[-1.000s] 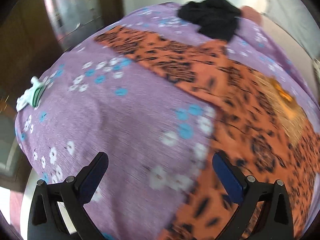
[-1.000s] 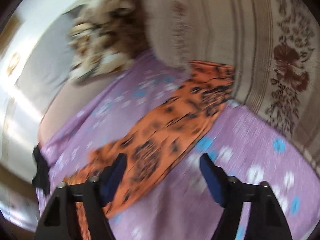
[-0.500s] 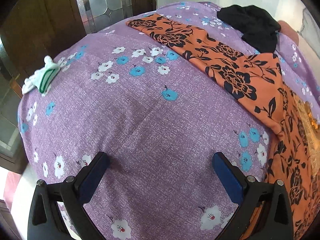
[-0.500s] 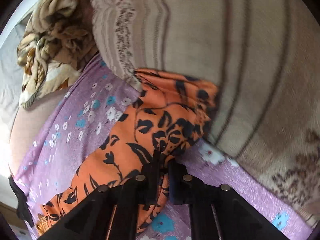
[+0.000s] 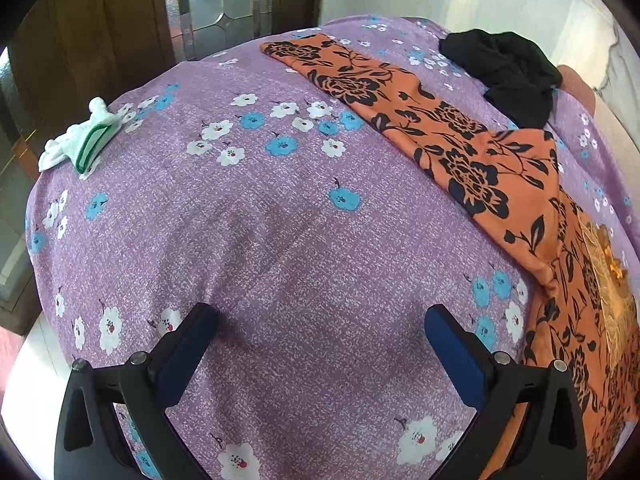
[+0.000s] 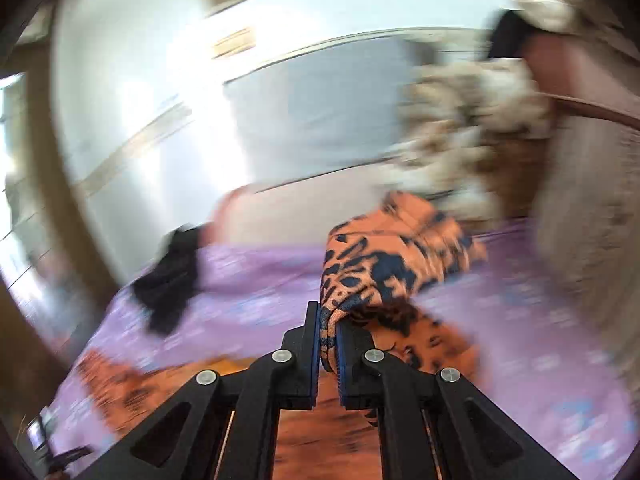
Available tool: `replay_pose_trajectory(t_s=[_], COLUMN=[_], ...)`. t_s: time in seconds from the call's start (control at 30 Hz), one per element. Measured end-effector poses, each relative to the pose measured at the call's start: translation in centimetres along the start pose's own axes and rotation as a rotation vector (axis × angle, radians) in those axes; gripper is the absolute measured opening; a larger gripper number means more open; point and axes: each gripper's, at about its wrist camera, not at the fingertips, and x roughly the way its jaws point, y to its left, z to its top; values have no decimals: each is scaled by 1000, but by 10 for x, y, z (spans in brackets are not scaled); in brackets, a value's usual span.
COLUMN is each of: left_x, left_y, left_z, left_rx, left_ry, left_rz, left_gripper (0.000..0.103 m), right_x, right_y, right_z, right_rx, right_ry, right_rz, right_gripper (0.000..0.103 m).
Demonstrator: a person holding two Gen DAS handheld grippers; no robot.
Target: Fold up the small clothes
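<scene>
An orange garment with black flowers (image 5: 472,152) lies stretched across the purple flowered bedsheet (image 5: 260,240), from the far middle to the near right. My left gripper (image 5: 320,320) hovers open over bare sheet, left of the garment, nothing between its fingers. In the blurred right wrist view my right gripper (image 6: 328,316) pinches one end of the orange garment (image 6: 384,256), raised off the bed. Its jaws are easing open a little, with the cloth still pressed between the pads.
A black garment (image 5: 508,72) lies crumpled at the far right of the bed. A small white and green cloth (image 5: 80,140) sits at the left edge. A wooden door with glass (image 5: 224,0) stands behind. A beige blanket (image 6: 580,200) and a brown-cream cloth (image 6: 468,128) lie beyond.
My right gripper shut on the garment's end near the beige blanket, then swung up and away with it. My left gripper slid left off the garment and has held still since.
</scene>
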Motion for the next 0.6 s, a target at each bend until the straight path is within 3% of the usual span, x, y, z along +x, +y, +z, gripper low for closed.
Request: replay_pose_trajectory(t_s=[0.07,0.1,0.13,0.17,0.23,0.3,0.37,0.5,0.6], left_x=[-1,-2,-3,-2,-3,-4,-6,-13,-32], left_y=[2,2,3,3,4,6,7,8,2], left_z=[0,-1,-1,-1,-1,-1,-2,-3,-4], left_rx=[7,10,13,17,23,29,27,-6,6], left_ry=[3,3,4,5,10,15,15,3,-41], left_rz=[-15,-20,-28,-33,-44,-61,-72,-98,-185], left_gripper=[103,103,103,103,103,103,103,103,103], right_x=[33,56,82,104,148,132,114,67,48], right_y=[46,67,85,95,106,111,111,81,36], right_z=[-39,-64,-92,-114,-168,-168,-154,-122,-113], right_rx=[5,-7,-17,-24,-21,-49,-14,-9,91], right_ry=[92,159,254,335,543,451,445,330,289], right_rz=[59,94,146,162,135,121,210,157,108], right_gripper=[12,20,49,86,88,87,87,87,87])
